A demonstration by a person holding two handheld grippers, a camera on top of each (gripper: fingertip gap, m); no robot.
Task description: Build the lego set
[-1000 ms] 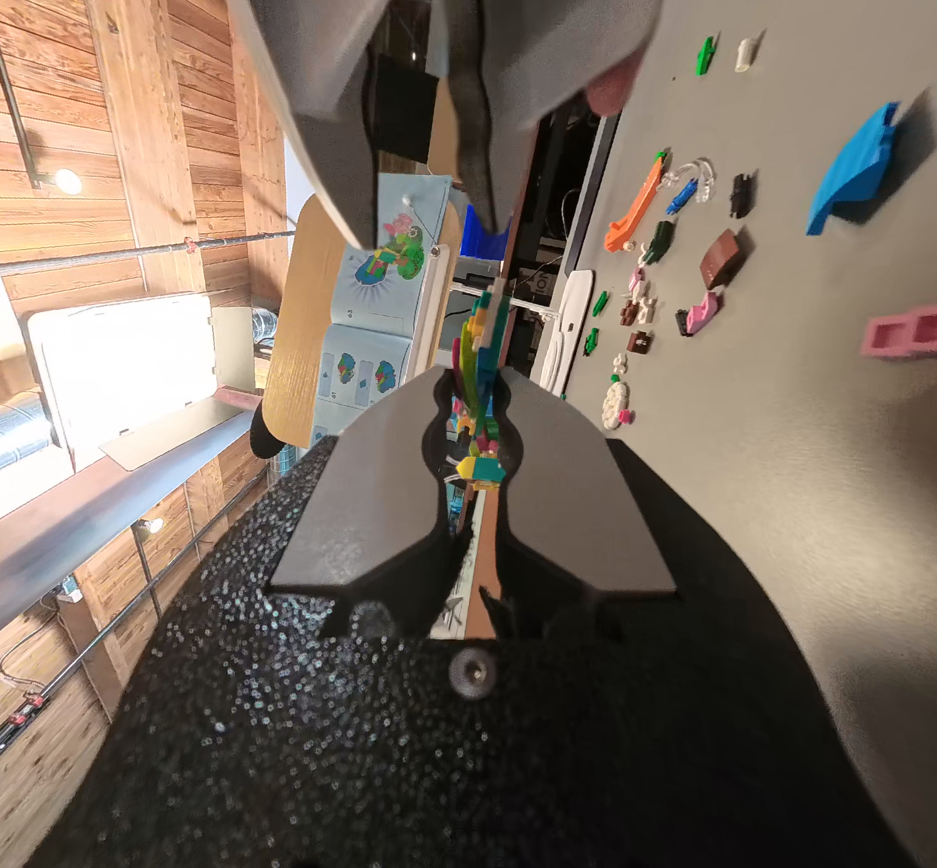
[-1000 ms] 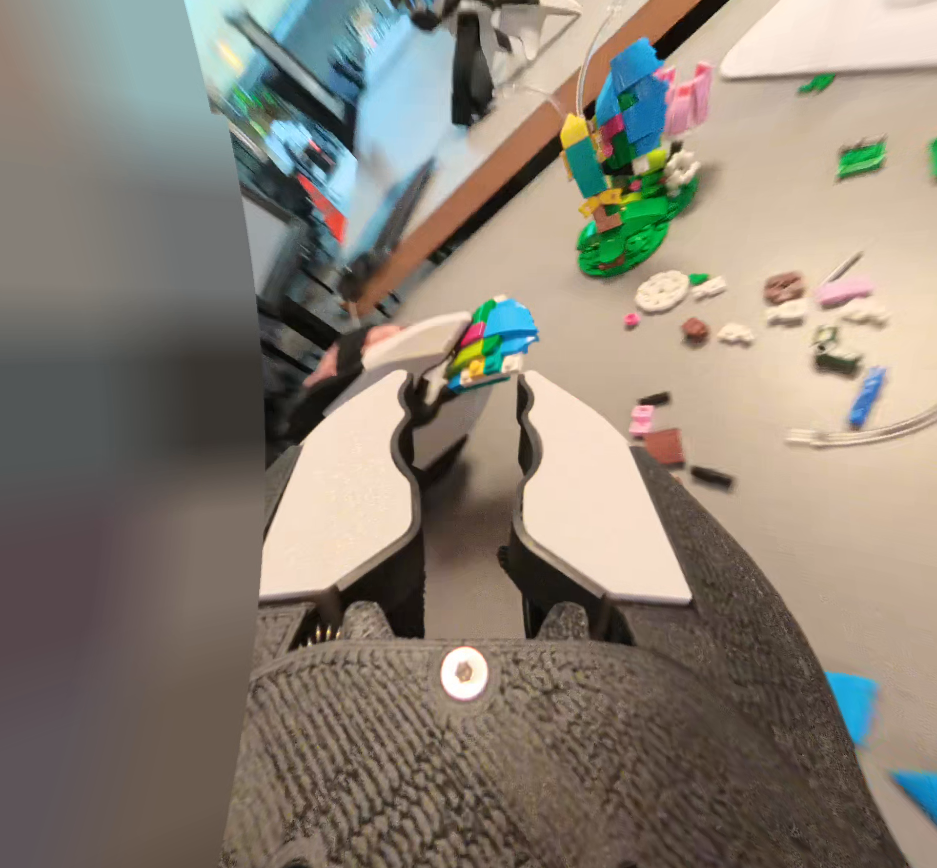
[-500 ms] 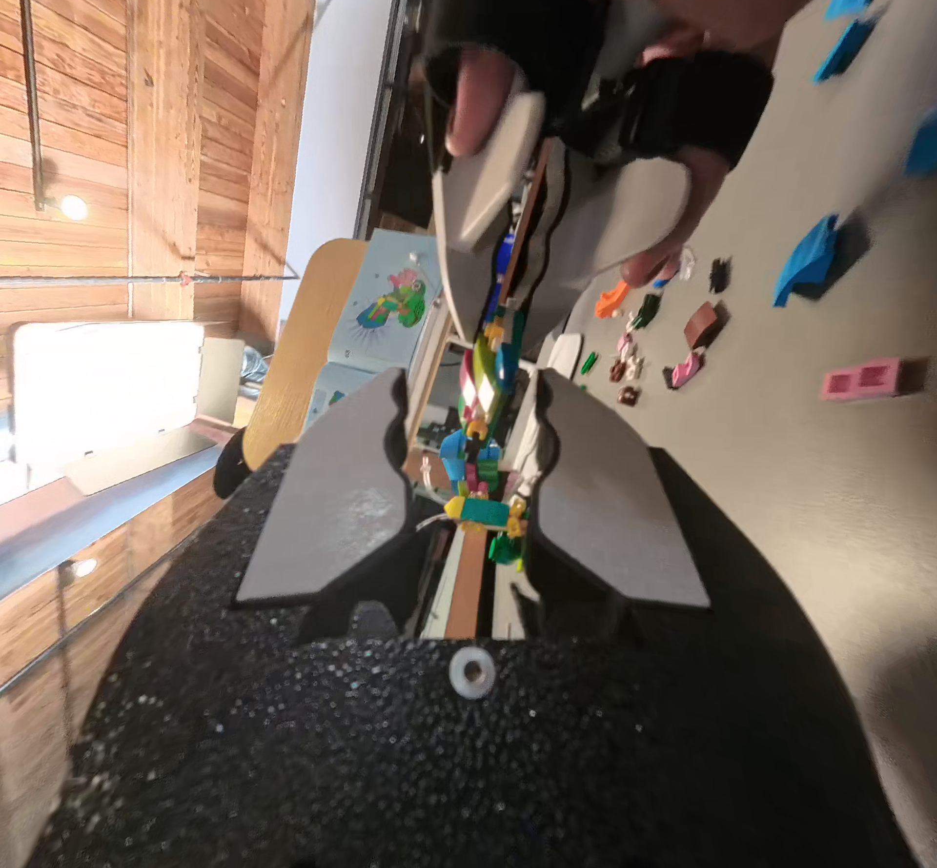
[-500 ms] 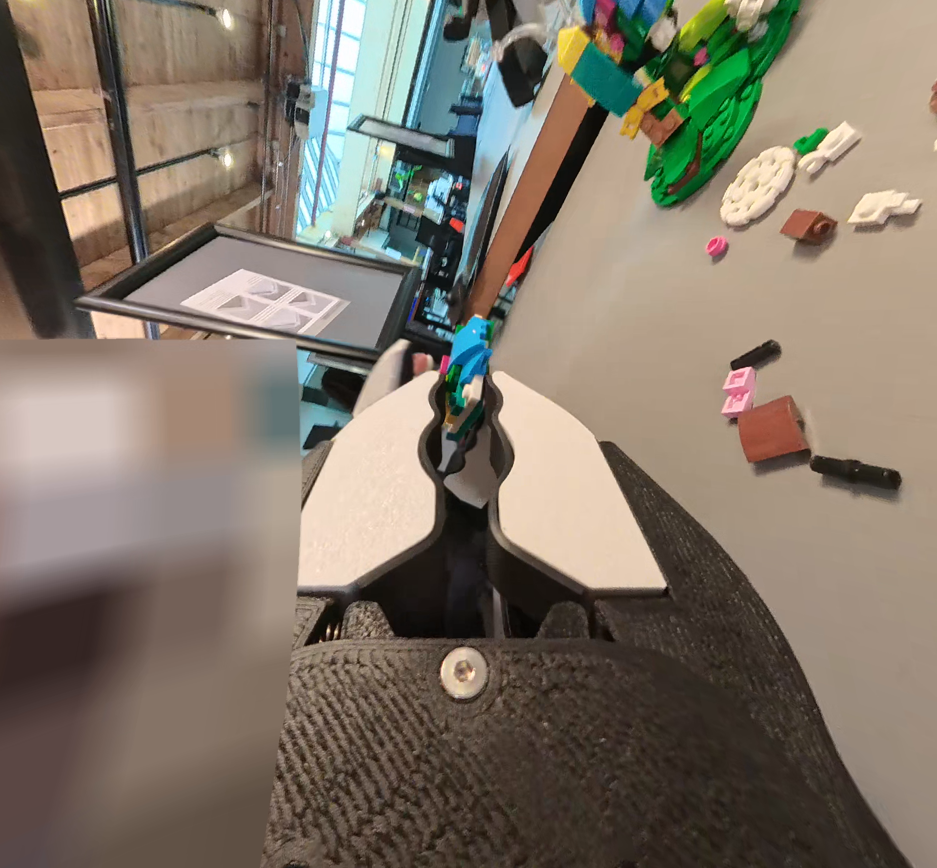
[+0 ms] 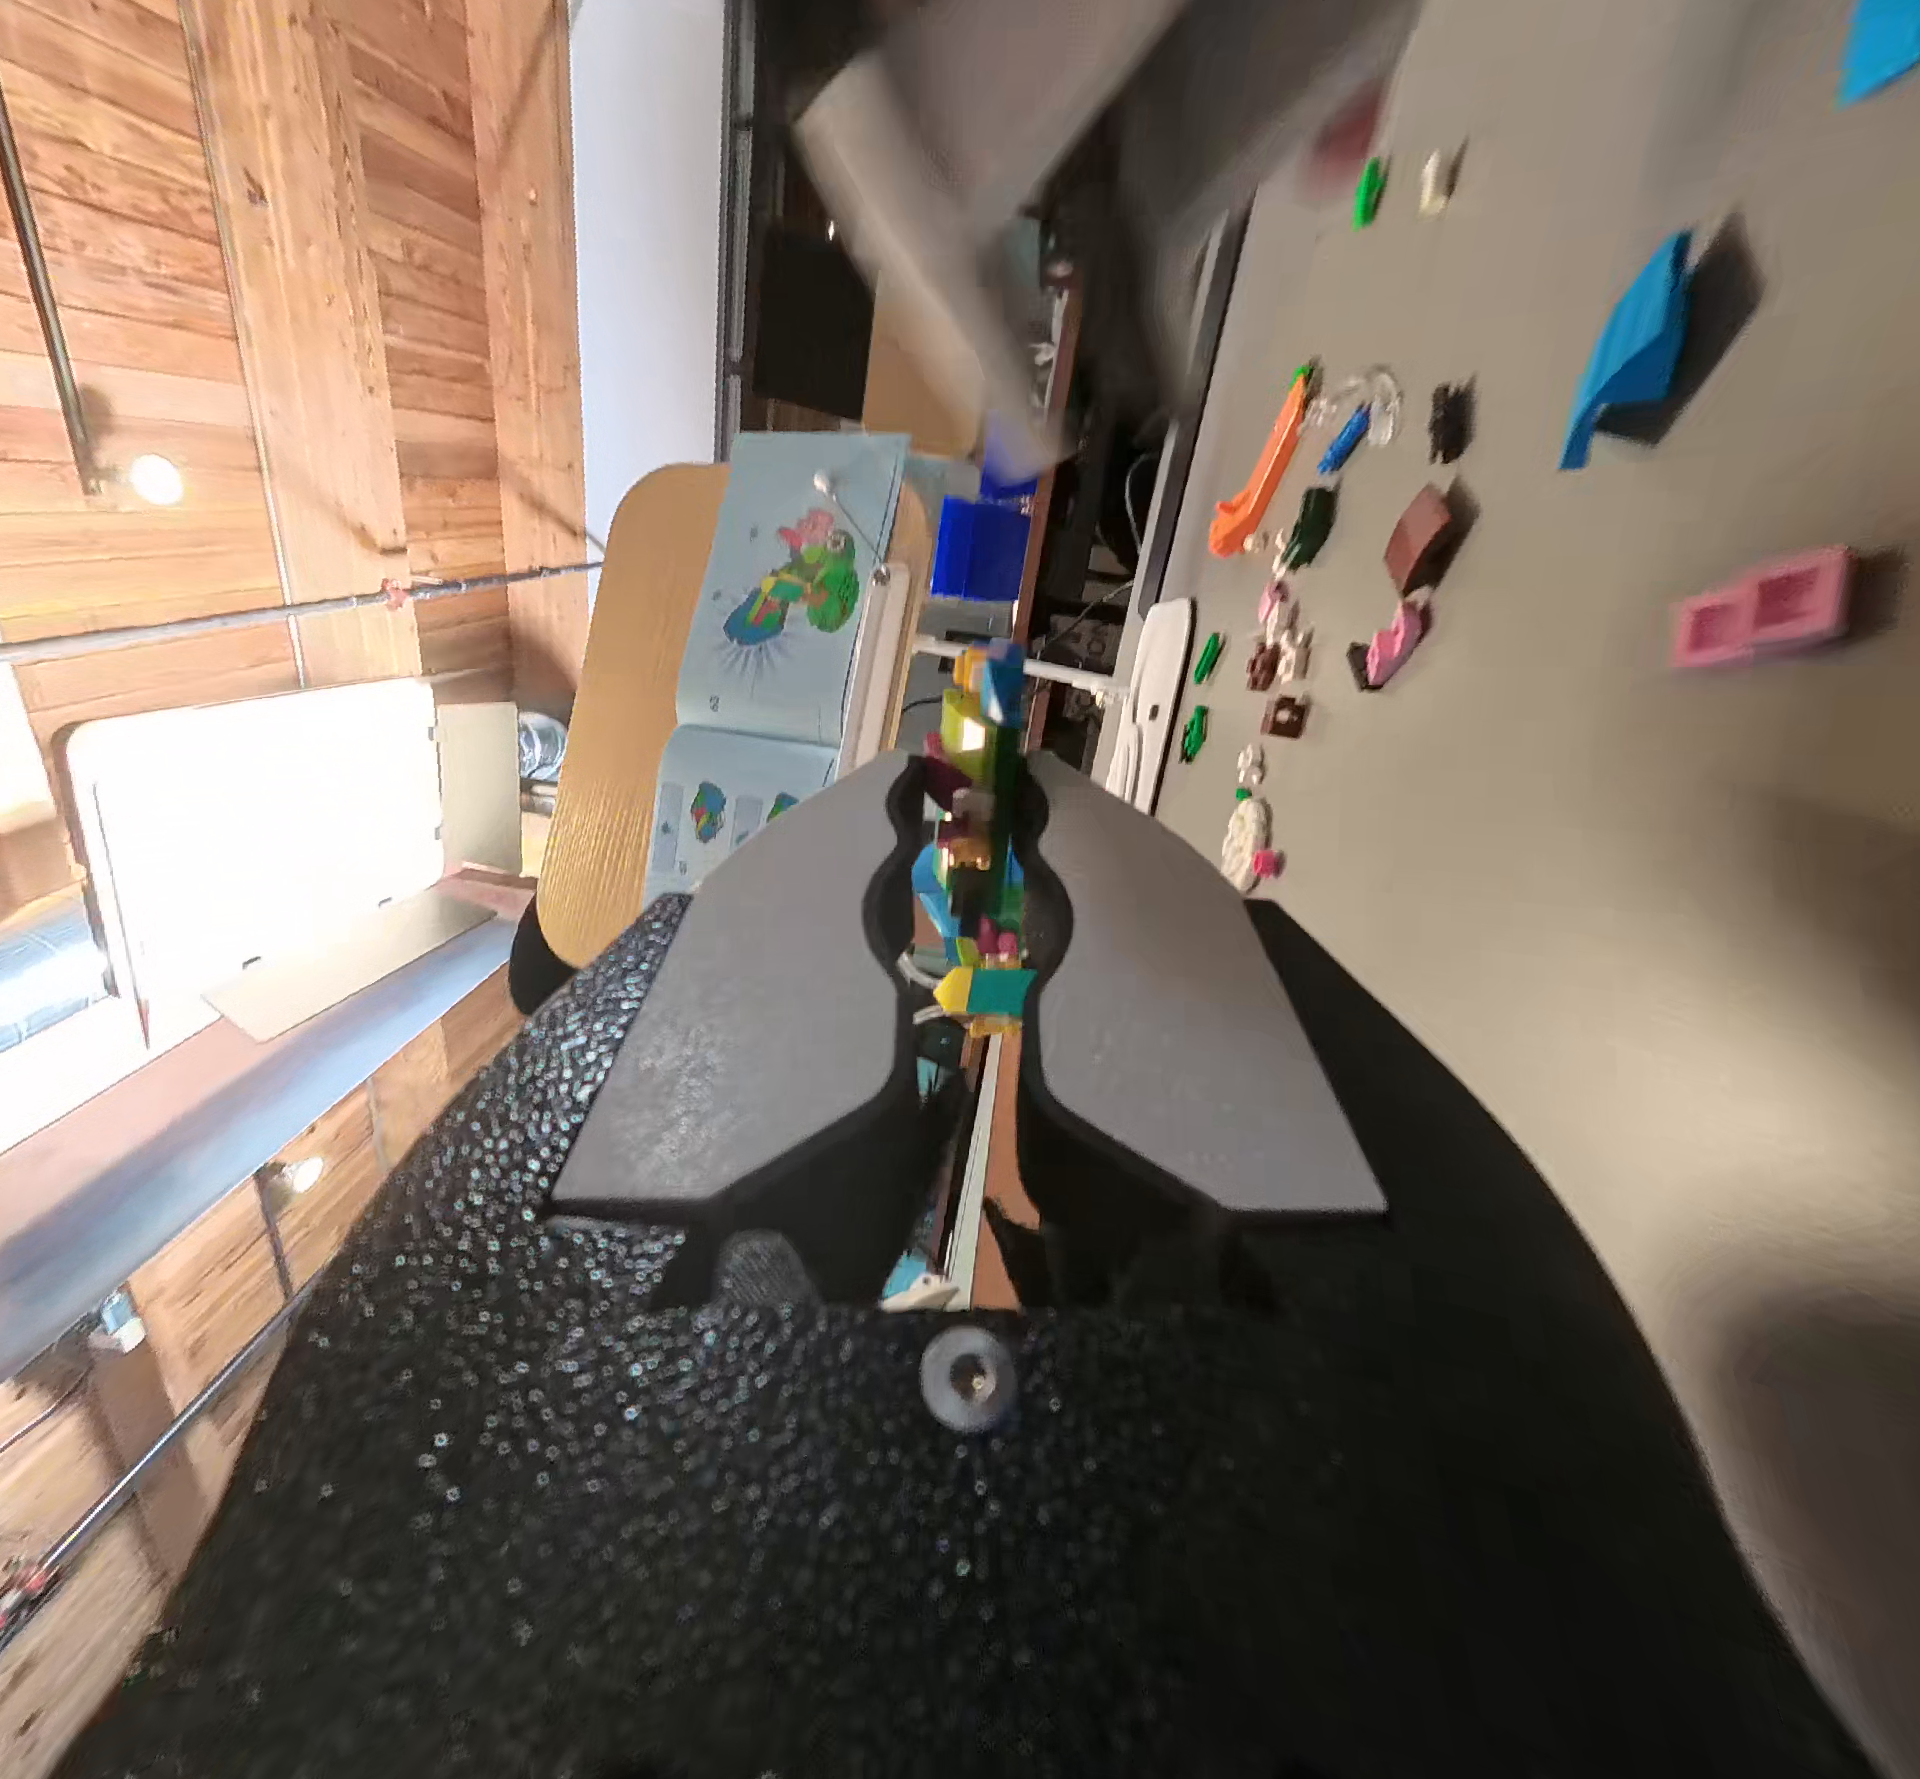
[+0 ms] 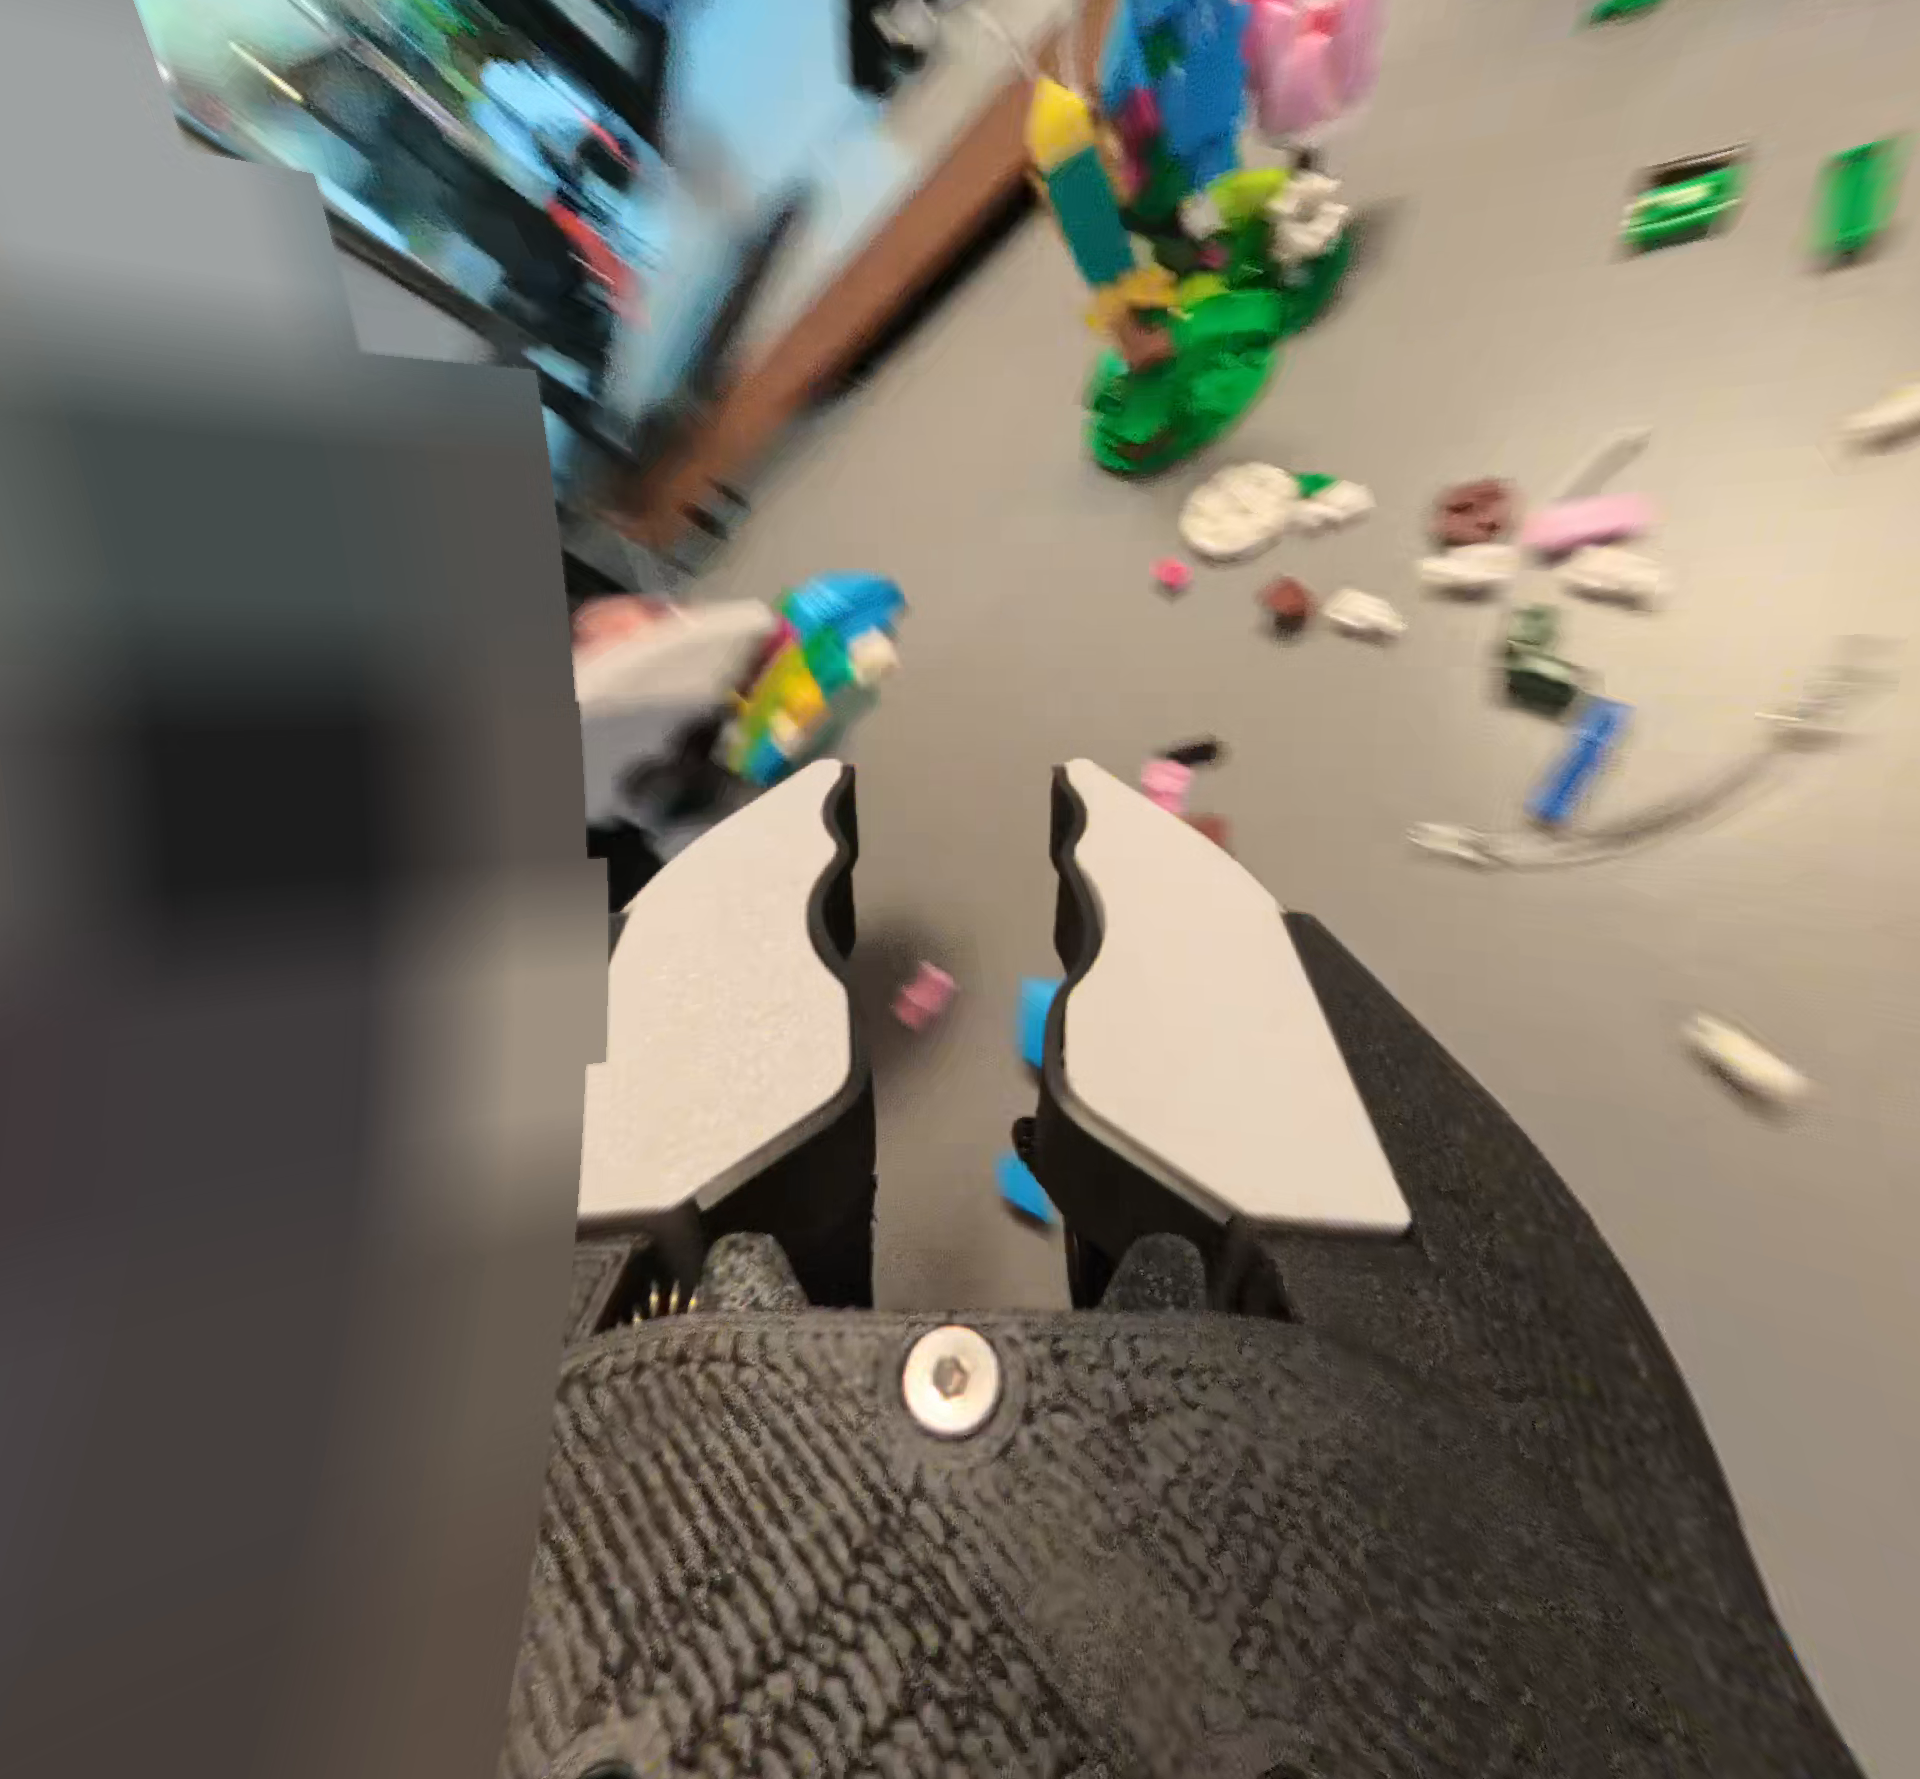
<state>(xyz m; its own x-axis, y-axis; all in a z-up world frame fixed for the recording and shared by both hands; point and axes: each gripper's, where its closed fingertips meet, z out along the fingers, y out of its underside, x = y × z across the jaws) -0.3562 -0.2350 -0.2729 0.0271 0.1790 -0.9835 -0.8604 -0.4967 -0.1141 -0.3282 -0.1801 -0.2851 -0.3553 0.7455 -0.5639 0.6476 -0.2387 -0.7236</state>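
My left gripper (image 5: 971,773) is shut on a small multicoloured lego sub-assembly (image 5: 966,898), held in the air and seen edge-on. In the right wrist view this sub-assembly (image 6: 821,669) shows at the left, in the left gripper's grey fingers (image 6: 675,680). My right gripper (image 6: 951,779) is open and empty above the grey table (image 6: 1455,950). It appears as a blur at the top of the left wrist view (image 5: 987,119). The larger lego model (image 6: 1174,171) stands on its green base (image 6: 1184,379) farther back.
Loose pieces lie on the table: a pink brick (image 5: 1766,623), a blue curved piece (image 5: 1652,347), an orange piece (image 5: 1262,472), a white round plate (image 6: 1242,508), green plates (image 6: 1683,202), a small pink piece (image 6: 923,994). An instruction booklet (image 5: 790,607) stands behind.
Half a second ago my right gripper was shut on the sub-assembly and my left was open around it. Now the left has shut on it; the right has let go and drawn back.
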